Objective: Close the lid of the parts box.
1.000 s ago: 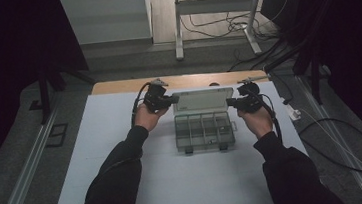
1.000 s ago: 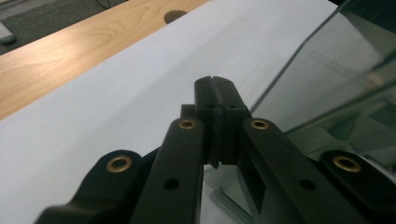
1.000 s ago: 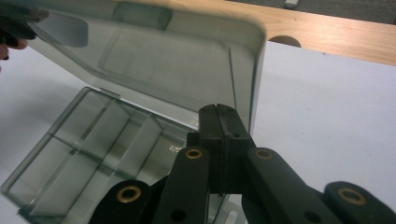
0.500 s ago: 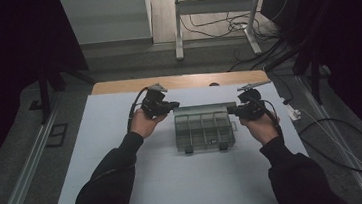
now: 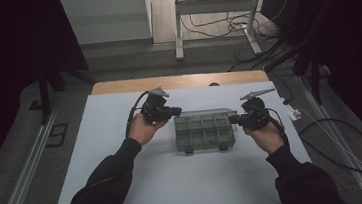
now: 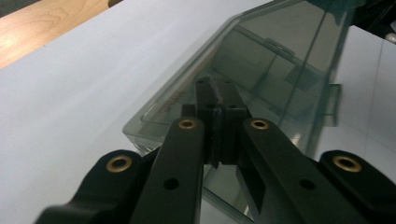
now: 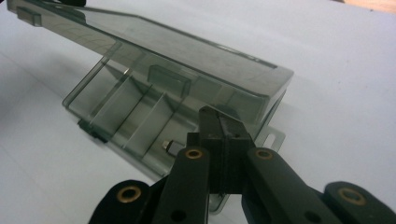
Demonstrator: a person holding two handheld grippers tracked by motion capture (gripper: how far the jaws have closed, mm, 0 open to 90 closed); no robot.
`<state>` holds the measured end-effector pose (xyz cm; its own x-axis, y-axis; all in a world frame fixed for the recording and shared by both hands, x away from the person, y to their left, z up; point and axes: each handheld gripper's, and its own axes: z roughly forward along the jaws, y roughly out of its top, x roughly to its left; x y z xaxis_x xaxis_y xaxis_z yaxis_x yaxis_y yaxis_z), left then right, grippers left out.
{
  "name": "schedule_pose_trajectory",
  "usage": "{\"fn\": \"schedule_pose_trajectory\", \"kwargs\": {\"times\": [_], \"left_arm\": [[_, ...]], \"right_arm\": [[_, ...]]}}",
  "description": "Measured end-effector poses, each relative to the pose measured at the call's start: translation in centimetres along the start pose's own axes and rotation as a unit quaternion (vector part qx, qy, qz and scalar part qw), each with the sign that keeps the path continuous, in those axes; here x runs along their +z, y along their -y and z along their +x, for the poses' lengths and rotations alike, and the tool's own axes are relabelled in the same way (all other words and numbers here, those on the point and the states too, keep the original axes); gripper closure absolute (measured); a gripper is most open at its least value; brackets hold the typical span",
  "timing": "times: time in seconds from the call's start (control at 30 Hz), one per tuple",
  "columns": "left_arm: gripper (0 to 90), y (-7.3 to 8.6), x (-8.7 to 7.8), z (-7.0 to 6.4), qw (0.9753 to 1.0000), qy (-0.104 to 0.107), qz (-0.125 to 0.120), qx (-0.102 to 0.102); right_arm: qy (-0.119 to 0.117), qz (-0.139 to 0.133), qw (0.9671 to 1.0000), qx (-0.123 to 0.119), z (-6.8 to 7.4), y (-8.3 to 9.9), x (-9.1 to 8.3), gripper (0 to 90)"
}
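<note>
Box: a smoky, see-through compartment box lies in the middle of the white worktop, between the two hands, its two latch tabs on the near edge.
Lid: the lid stands partly raised over the tray – hinged at the far side, tilted, neither shut nor thrown fully back.
Contents: dividers split the tray into cells; one small metal part lies in a cell at the right end. The other cells look bare, as far as the tinted plastic lets me tell.
Left claw: the left claw has its jaws pressed together at the box's left end; the left gripper view suggests they pinch the lid's edge, though I cannot be sure they bear on it.
Right claw: the right claw is likewise closed, its tips at the right end, just under the lid's corner – gripping or only touching, I cannot tell.
Progress: judged from the lid's angle, the box is about half way between open and shut; the rest of the swing is left to do.
Hands: the left hand is held raised, its claw pointing right; the right hand mirrors it, pointing left, both forearms coming in from the near edge.
</note>
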<state>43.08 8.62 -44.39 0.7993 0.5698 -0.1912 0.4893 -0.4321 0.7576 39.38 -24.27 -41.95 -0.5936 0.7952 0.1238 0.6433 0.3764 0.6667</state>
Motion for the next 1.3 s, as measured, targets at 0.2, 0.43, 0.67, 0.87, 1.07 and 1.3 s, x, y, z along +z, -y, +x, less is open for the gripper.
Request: {"fn": "schedule_pose_trajectory", "kwargs": {"times": [0.2,0.43,0.67,0.87,1.07,1.3], "left_arm": [[89.3,0.5,-0.5,-0.8,1.0000,0.002,0.004,-0.001],[89.3,1.1,-0.7,-1.9,0.9999,0.005,0.010,-0.002],[89.3,1.9,-0.6,-3.0,0.9997,0.012,0.020,-0.004],[89.3,2.8,0.2,-3.6,0.9990,0.013,0.042,-0.005],[89.2,3.7,0.8,-3.8,0.9984,0.014,0.053,-0.015],[89.2,4.6,1.4,-3.8,0.9974,0.008,0.068,-0.024]], "right_arm": [[-0.003,0.006,1.0000,-0.006,0.2,0.7,-0.3,88.7],[-0.007,0.016,0.9998,-0.011,0.5,1.8,-0.5,88.7],[-0.013,0.025,0.9995,-0.015,0.9,2.7,-0.7,88.7],[-0.017,0.034,0.9990,-0.022,1.3,3.4,-0.8,88.7],[-0.014,0.027,0.9993,-0.024,1.3,3.1,-0.6,88.7],[-0.010,0.030,0.9991,-0.029,0.8,3.2,1.1,88.7]]}}
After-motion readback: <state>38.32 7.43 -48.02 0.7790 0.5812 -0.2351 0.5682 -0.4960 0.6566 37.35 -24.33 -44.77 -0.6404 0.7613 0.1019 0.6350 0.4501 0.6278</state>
